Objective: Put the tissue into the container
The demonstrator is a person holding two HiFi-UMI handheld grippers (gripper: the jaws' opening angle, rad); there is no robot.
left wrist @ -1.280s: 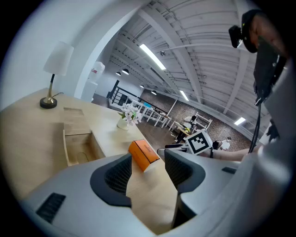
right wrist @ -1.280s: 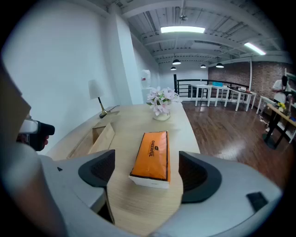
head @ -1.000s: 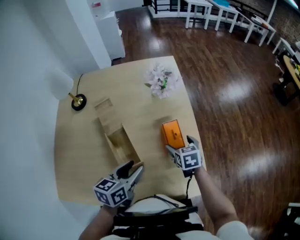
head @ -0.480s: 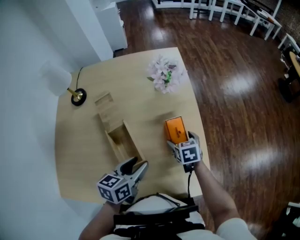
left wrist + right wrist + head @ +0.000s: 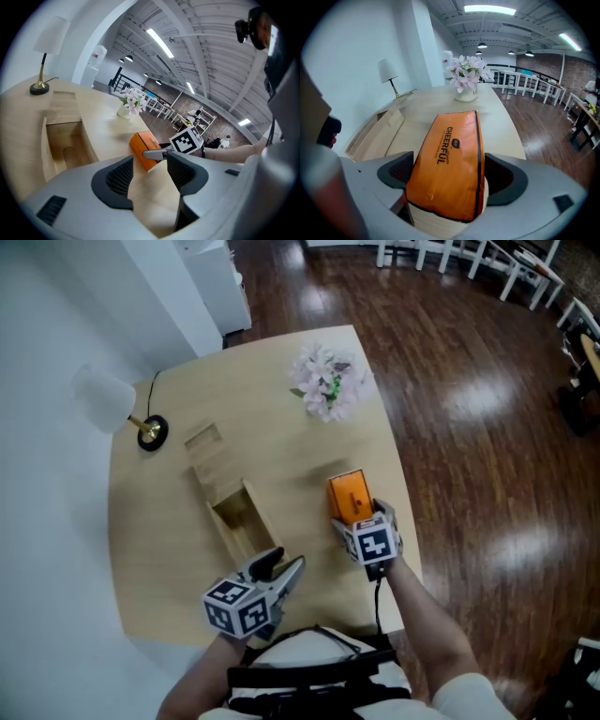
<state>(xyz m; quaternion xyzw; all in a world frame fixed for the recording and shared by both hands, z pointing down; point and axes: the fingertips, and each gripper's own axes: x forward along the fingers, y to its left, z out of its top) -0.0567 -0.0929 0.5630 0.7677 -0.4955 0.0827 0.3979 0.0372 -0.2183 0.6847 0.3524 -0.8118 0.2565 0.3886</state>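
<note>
The orange tissue pack (image 5: 346, 496) lies flat near the table's right edge; it also shows in the left gripper view (image 5: 143, 146). My right gripper (image 5: 360, 519) is open, with one jaw on each side of the pack's near end (image 5: 452, 161). Its pads sit close beside the pack's sides. The long wooden container (image 5: 238, 516) lies open to the left of the pack, its hollow (image 5: 65, 145) bare. My left gripper (image 5: 281, 565) hovers open above the table's front edge, holding nothing (image 5: 150, 171).
The container's wooden lid (image 5: 204, 439) lies at its far end. A lamp with a brass base (image 5: 150, 432) stands at the far left, and a vase of pale flowers (image 5: 324, 382) at the far right. Dark wood floor (image 5: 469, 427) lies past the table's right edge.
My right gripper has slid forward until its jaws straddle the tissue pack's near end. The left gripper has shifted slightly right along the front edge.
</note>
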